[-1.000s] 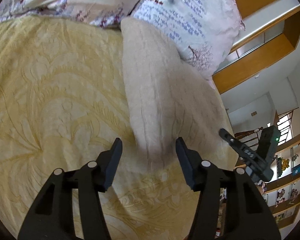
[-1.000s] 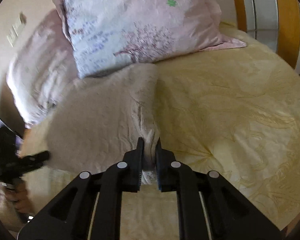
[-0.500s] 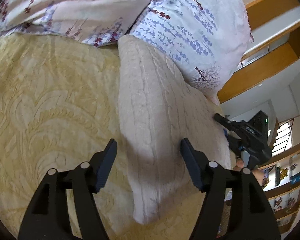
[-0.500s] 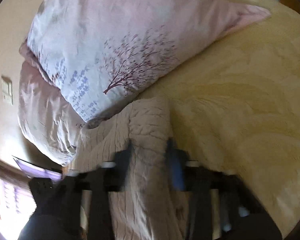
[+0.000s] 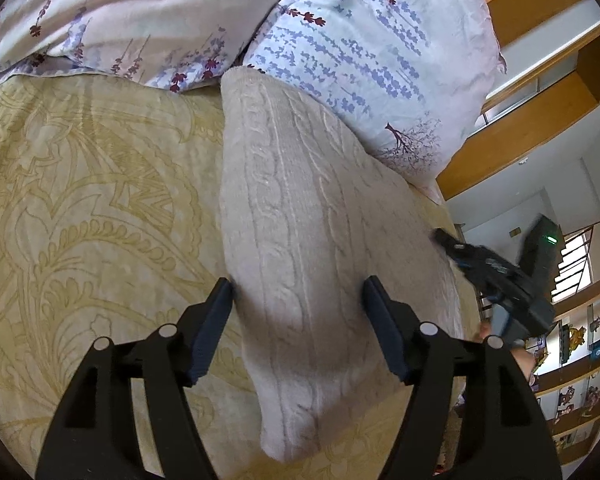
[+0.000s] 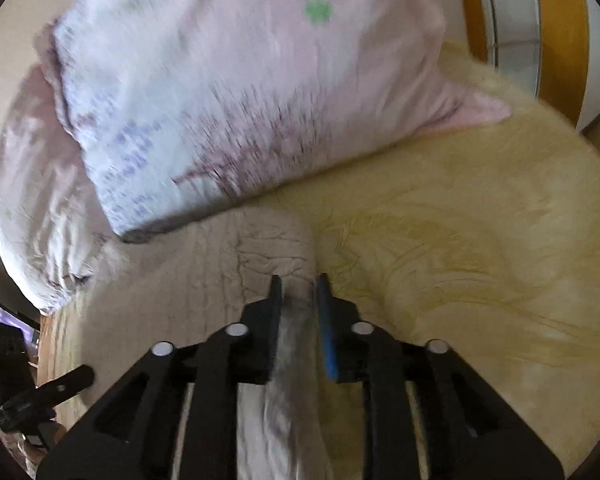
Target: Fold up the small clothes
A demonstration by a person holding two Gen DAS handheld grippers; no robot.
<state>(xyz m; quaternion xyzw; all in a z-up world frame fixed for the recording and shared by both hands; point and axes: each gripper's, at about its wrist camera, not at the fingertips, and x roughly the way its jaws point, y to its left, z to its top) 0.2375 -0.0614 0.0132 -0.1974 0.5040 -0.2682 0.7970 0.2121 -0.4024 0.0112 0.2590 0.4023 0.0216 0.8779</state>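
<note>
While the beige cable-knit garment (image 5: pixel 300 240) lies lengthwise on the yellow bedspread (image 5: pixel 80 200), its far end touches the floral pillow (image 5: pixel 360 52) and its near end reaches toward the left wrist camera.

Left gripper (image 5: pixel 298 296): jaws wide apart, straddling the garment's raised fold, one finger at each side. Nothing is held.

Right gripper (image 6: pixel 298 292): jaws nearly closed, pinching a bunched ridge of the same garment at its edge beside the bedspread. The right wrist view is motion-blurred, so depth of bite cannot be confirmed.

Hazards, as judged from this position:
- Shallow pinch. Loose knit may slide out of the right jaws if the fold is pulled quickly.
- Layer error. The left jaws may close on the top layer only, or catch the bedspread beneath, and drag the bedding with the garment.
- Uneven pull. One-sided tension would skew the fold line and stretch the knit.
- Obstruction. The pillow, touching the garment's far end, may snag or lift it during the fold.

Containers: none near the garment. Wall shelves (image 5: pixel 580 364) beyond it hold small items too small to identify.
</note>
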